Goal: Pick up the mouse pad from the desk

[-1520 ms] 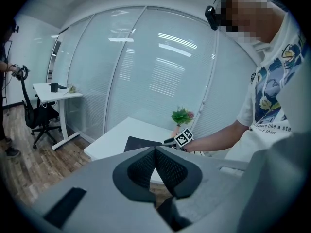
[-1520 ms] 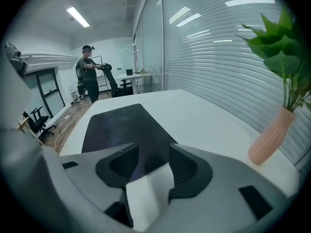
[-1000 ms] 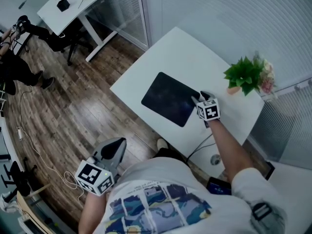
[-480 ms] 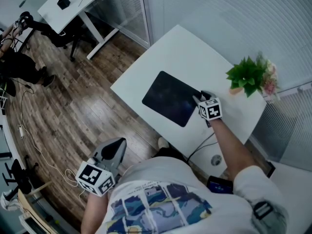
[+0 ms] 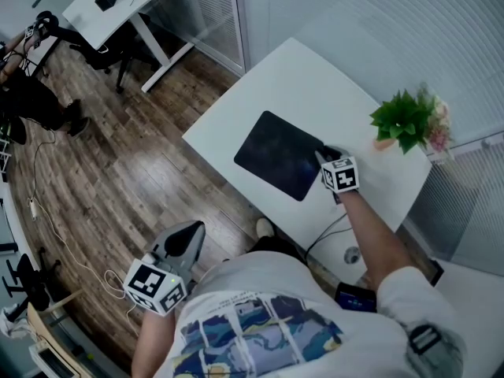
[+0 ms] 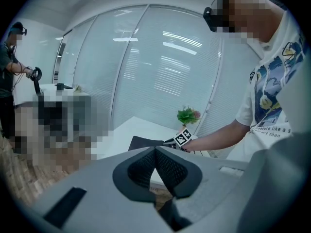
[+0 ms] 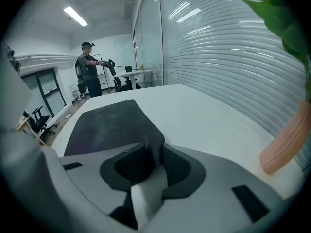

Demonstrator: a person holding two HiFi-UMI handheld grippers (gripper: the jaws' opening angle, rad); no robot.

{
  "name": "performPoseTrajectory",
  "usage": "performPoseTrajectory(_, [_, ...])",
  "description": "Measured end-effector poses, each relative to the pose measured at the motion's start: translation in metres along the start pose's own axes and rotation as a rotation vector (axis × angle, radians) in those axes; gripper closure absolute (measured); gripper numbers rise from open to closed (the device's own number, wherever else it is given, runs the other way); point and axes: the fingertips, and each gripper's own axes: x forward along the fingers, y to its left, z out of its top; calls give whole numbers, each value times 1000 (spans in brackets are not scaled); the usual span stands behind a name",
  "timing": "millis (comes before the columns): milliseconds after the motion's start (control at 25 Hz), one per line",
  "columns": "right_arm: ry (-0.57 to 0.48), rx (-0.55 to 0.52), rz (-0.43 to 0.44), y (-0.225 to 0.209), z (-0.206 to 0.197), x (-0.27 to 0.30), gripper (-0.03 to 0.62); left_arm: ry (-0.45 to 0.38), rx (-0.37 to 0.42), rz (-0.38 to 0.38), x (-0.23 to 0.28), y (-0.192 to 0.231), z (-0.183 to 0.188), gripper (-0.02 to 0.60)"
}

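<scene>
A dark rectangular mouse pad lies flat on the white desk. My right gripper is at the pad's right corner, pointing down at it. In the right gripper view that corner of the mouse pad curls up between the jaws of the right gripper, which are closing and touch it on both sides. My left gripper hangs well below the desk over the wooden floor. Its jaws meet with nothing in them in the left gripper view, where the pad shows far off.
A potted green plant stands at the desk's right end, its pink pot close beside my right gripper. A cable hangs under the desk's near edge. A second white desk and another person are at the far left.
Only the head view has shifted a little. Both grippers stay where they were, the right one still at the pad's corner.
</scene>
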Motion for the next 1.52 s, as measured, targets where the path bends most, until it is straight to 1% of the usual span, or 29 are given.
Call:
performPoseTrajectory(200, [25, -8, -33, 3, -4, 1, 496, -6, -5, 2, -12, 5, -5, 580])
performPoseTrajectory(600, [41, -18, -105, 13, 2, -9, 543, -29, -17, 6, -44, 16, -18, 580])
performPoseTrajectory(1160, [-22, -64, -159, 43, 39, -43, 556, -86, -26, 17, -105, 26, -40, 580])
performPoseTrajectory(1520, [-54, -77, -165, 73, 65, -71, 563, -120, -29, 18, -145, 31, -55, 580])
